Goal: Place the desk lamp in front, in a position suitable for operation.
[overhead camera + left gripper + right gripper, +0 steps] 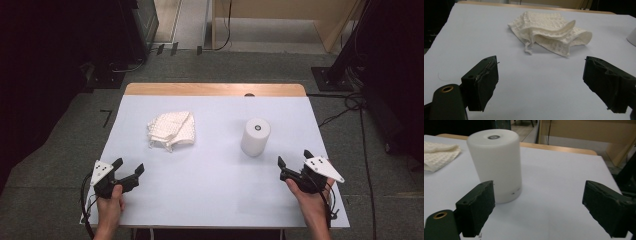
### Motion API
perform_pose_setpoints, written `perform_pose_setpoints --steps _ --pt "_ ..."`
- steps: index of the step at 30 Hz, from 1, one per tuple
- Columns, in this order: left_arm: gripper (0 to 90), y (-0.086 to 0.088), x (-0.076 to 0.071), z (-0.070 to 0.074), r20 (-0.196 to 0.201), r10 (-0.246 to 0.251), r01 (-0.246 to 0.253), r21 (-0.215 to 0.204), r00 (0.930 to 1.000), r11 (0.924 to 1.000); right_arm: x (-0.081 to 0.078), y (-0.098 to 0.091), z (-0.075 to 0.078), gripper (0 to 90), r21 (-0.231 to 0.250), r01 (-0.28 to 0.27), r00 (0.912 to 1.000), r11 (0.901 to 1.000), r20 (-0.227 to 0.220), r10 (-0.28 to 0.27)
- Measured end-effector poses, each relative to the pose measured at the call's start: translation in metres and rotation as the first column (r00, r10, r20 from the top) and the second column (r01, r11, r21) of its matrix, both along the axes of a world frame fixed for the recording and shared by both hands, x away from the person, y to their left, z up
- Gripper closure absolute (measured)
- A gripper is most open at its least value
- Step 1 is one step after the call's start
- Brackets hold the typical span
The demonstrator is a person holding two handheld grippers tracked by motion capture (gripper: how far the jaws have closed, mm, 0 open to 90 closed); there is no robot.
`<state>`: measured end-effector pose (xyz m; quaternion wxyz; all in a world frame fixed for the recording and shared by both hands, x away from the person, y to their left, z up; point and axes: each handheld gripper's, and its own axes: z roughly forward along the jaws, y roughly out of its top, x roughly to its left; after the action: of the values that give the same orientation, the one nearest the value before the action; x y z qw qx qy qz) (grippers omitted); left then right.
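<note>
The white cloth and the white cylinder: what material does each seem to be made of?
The crumpled white waffle-weave cloth looks like soft cotton: a grid of small woven squares, limp folds. The upright white cylinder looks like matte, slightly translucent plastic, possibly silicone: a smooth, even surface without shine.

White surface [215, 200]: crumpled cloth [171, 129] left of centre, upright white cylinder [255, 137] right of it, well apart. Left gripper [128, 168] and right gripper [294, 158] near front corners, fingers spread, holding nothing.

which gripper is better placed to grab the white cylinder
Right. The right gripper, jaws open, sits just before the white cylinder; the left gripper faces the cloth.
</note>
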<state>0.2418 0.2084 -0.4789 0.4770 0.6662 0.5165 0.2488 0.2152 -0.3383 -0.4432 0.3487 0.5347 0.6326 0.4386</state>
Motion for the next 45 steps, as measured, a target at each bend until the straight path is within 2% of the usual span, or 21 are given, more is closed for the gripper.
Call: perform_pose_setpoints --steps 1,3,4,5,8,11,15,18,20,24,27,30,37,41,44,45 --pt "13.1 0.000 0.000 0.000 0.000 0.000 0.000 0.000 1.0000 1.0000 0.000 0.000 0.000 8.9 0.000 0.000 1.0000 1.0000 0.000 0.000" --pt "13.1 0.000 0.000 0.000 -0.003 0.000 0.000 0.006 1.0000 1.0000 0.012 0.013 0.003 5.1 0.014 -0.026 0.9996 0.9996 -0.004 0.026" --pt "13.1 0.000 0.000 0.000 -0.003 0.000 0.000 0.006 1.0000 1.0000 0.012 0.013 0.003 5.1 0.014 -0.026 0.9996 0.9996 -0.004 0.026" --pt "13.1 0.000 0.001 0.000 -0.005 0.002 -0.002 0.005 1.0000 1.0000 0.020 0.022 0.005 4.1 0.011 -0.037 0.9993 0.9992 -0.005 0.037" --pt "13.1 0.000 0.001 0.000 -0.006 0.001 -0.001 0.004 1.0000 1.0000 0.028 0.031 0.006 3.8 0.007 -0.042 0.9991 0.9991 0.003 0.042" --pt "13.1 0.000 0.001 -0.001 -0.010 0.002 -0.002 0.005 0.9999 1.0000 0.047 0.049 0.005 2.5 0.000 -0.049 0.9988 0.9988 -0.010 0.049" --pt "13.1 -0.001 0.001 -0.001 -0.012 -0.002 0.002 0.008 0.9999 1.0000 0.057 0.057 0.003 3.2 -0.019 -0.060 0.9979 0.9980 -0.024 0.060" --pt "13.2 -0.001 0.001 -0.001 -0.015 -0.006 0.006 0.016 0.9999 0.9999 0.065 0.061 0.000 4.6 -0.002 -0.060 0.9981 0.9982 -0.015 0.060" --pt "13.2 -0.002 0.002 -0.001 -0.019 -0.009 0.010 0.019 0.9998 0.9998 0.072 0.063 -0.003 5.3 0.017 -0.040 0.9992 0.9991 -0.010 0.040" --pt "13.1 -0.003 0.002 -0.001 -0.027 -0.007 0.008 0.023 0.9996 0.9997 0.079 0.066 -0.007 4.6 0.035 -0.038 0.9991 0.9986 -0.019 0.039" --pt "13.2 -0.002 0.002 -0.001 -0.028 -0.006 0.006 0.024 0.9996 0.9997 0.084 0.069 -0.009 4.6 0.030 -0.037 0.9991 0.9989 -0.020 0.038" --pt "13.2 -0.002 0.002 -0.002 -0.029 -0.006 0.006 0.023 0.9996 0.9997 0.093 0.075 -0.012 5.2 0.022 -0.037 0.9985 0.9991 -0.041 0.037" --pt "13.2 -0.003 0.002 -0.002 -0.034 -0.006 0.007 0.021 0.9994 0.9998 0.100 0.078 -0.016 7.2 0.039 -0.022 0.9992 0.9990 -0.031 0.024" --pt "13.2 -0.003 0.003 -0.002 -0.036 -0.006 0.007 0.019 0.9993 0.9998 0.096 0.081 -0.014 8.4 0.012 -0.002 0.9997 0.9999 -0.024 0.002" --pt "13.2 -0.003 0.003 -0.002 -0.038 -0.006 0.007 0.022 0.9992 0.9997 0.092 0.083 -0.011 8.5 0.053 0.012 0.9997 0.9985 -0.020 -0.011" --pt "13.2 -0.003 0.003 -0.002 -0.038 -0.006 0.007 0.022 0.9992 0.9997 0.092 0.083 -0.011 8.5 0.053 0.012 0.9997 0.9985 -0.020 -0.011"
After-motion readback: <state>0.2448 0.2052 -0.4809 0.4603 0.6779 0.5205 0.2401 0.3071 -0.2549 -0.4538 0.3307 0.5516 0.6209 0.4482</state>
